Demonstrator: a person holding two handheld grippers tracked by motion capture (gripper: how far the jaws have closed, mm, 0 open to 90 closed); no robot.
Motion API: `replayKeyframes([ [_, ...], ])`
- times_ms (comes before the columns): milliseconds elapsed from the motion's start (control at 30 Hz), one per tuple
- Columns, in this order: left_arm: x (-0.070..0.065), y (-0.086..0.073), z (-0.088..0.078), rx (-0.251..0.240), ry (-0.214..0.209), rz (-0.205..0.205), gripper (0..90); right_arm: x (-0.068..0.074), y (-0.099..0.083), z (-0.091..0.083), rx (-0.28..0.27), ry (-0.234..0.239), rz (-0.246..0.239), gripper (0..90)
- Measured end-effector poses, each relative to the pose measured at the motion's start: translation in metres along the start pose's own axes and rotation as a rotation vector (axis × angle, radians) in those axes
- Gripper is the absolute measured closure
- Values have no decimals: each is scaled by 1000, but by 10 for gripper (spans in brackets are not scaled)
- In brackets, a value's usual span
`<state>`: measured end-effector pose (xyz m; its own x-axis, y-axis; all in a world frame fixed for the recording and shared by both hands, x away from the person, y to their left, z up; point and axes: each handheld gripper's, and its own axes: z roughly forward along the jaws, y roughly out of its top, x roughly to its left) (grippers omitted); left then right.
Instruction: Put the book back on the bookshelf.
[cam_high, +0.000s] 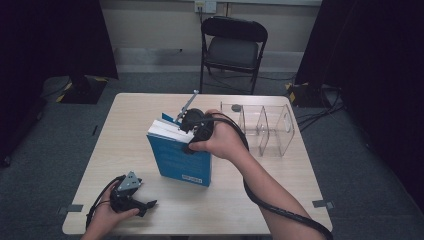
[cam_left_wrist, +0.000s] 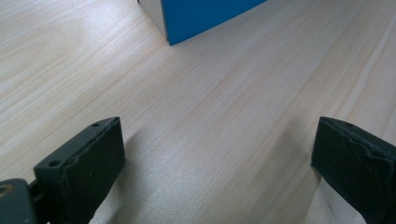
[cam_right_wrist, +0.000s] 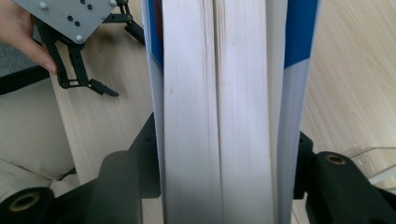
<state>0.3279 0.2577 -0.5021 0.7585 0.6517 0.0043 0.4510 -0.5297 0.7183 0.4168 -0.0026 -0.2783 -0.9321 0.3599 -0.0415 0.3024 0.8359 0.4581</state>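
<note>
On the table (cam_high: 100, 165), right tongs (cam_right_wrist: 219, 158) straddle the upright book (cam_high: 175, 155), contact hidden; left tongs (cam_left_wrist: 219, 158) spread.

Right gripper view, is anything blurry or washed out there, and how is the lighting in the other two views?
Right gripper view: the book's page edges are bright, near and slightly soft. High view: dim around the edges, with the table lit evenly. Left gripper view: the tabletop shows a soft sheen, and faint shadows lie by the left hand-held gripper.

Black tongs (cam_high: 150, 205), grey three-cornered plate (cam_high: 129, 181)
</note>
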Motion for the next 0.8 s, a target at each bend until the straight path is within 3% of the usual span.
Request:
replayKeyframes([
  [133, 0, 0, 0, 0, 0, 0, 22, -2, -1, 5, 55, -3, -24, 461],
  [300, 0, 0, 0, -1, -2, -5, 22, -3, -4, 6, 43, 10, -30, 467],
  [567, 0, 0, 0, 0, -1, -4, 22, -4, -7, 12, 70, 35, -39, 485],
  [800, 0, 0, 0, 0, 0, 0, 22, -7, -10, 14, 67, 22, -40, 455],
])
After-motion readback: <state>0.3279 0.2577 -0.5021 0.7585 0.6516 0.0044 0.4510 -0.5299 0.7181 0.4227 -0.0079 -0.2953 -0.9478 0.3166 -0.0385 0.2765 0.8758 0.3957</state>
